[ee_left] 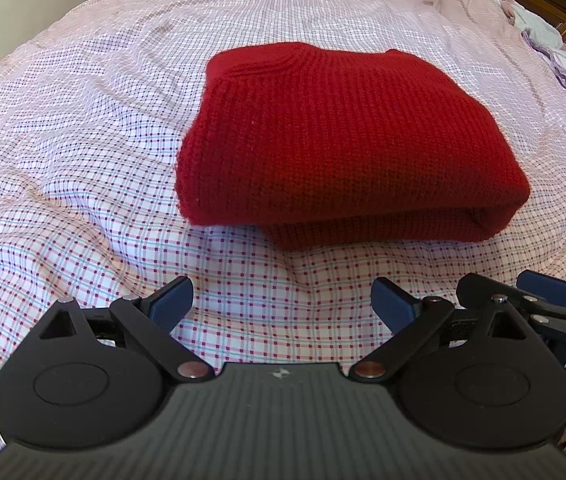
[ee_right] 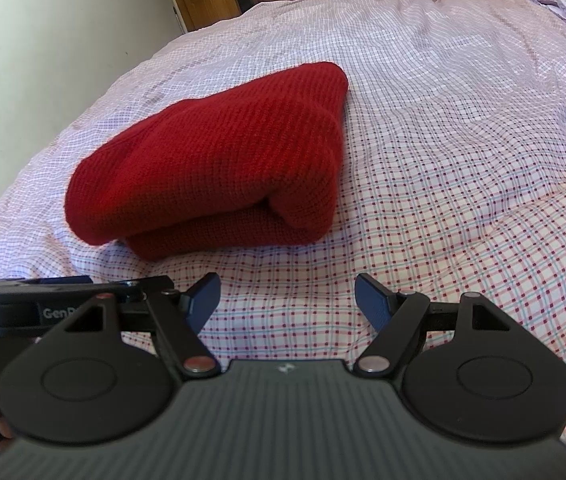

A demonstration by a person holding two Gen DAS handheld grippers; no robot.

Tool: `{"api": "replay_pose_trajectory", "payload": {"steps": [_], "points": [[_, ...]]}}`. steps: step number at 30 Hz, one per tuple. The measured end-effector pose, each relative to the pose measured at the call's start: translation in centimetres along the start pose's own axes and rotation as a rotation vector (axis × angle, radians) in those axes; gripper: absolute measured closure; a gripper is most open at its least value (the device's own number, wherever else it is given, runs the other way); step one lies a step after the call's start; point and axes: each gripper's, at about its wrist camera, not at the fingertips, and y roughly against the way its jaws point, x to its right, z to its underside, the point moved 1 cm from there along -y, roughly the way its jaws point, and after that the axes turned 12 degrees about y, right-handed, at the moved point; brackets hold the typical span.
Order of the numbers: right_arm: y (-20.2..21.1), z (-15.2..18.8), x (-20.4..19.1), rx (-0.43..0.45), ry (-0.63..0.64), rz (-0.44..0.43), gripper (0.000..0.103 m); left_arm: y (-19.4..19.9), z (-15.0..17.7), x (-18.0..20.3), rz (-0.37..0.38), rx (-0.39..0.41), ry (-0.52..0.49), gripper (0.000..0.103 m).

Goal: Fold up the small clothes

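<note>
Red sweater (ee_left: 335, 136) sits folded on the bed (ee_left: 83, 160), at twelve o'clock from both. Left gripper (ee_left: 282, 304) and right gripper (ee_right: 287, 300) gape wide, empty. Best just square the loose lower edge gently.
</note>
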Motion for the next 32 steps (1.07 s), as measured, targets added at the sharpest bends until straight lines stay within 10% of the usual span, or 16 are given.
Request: {"api": "replay_pose_trajectory", "payload": {"steps": [32], "points": [[0.32, -0.05, 0.07, 0.005, 0.003, 0.005, 0.027, 0.94, 0.54, 0.24, -0.015, 0.003, -0.009, 0.005]]}}
